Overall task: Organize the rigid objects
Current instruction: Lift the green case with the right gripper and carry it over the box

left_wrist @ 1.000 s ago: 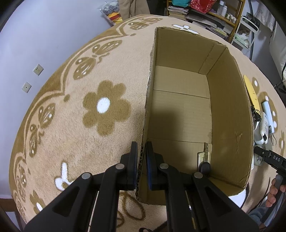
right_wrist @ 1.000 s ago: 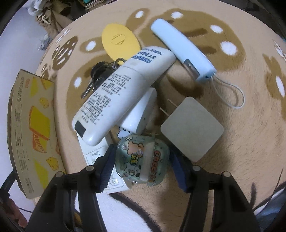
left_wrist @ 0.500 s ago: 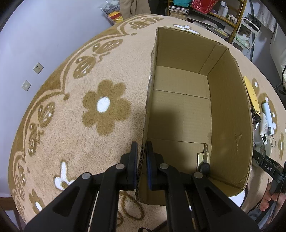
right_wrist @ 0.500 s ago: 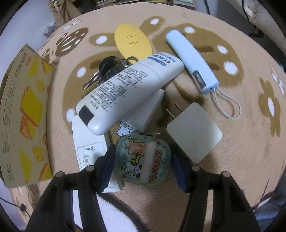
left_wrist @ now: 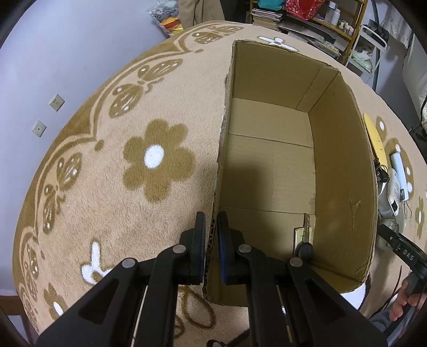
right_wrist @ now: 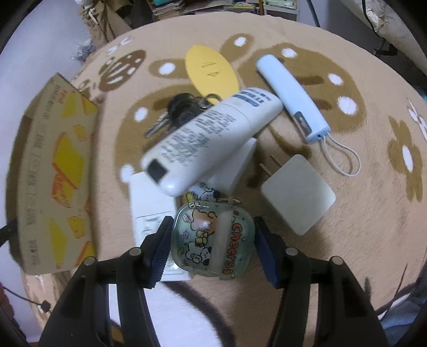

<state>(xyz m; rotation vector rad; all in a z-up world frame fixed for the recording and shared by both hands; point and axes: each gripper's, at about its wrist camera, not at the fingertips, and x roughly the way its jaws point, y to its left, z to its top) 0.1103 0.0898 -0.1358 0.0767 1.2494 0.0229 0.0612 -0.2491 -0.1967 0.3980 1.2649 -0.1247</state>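
Your left gripper (left_wrist: 211,235) is clamped tight on the box wall (left_wrist: 222,128), pointing steeply down. Your right gripper (right_wrist: 212,247) also aims down, both blue pads squeezing the little cartoon case (right_wrist: 212,241). Your right hand (left_wrist: 407,301) shows at the edge.

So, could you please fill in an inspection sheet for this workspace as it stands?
Surface: beige rug with brown flower pattern.
Job's things: open cardboard box holding one key; cartoon-printed case; white tube lying across a key bunch and white blocks; square charger; yellow oval; pale blue device.
Clutter: nothing seen.
Grippers: left hand-held gripper shut on the box wall; right hand-held gripper shut on the case.
Cables: white loop cord on the blue device.
Surroundings: shelves of books behind.
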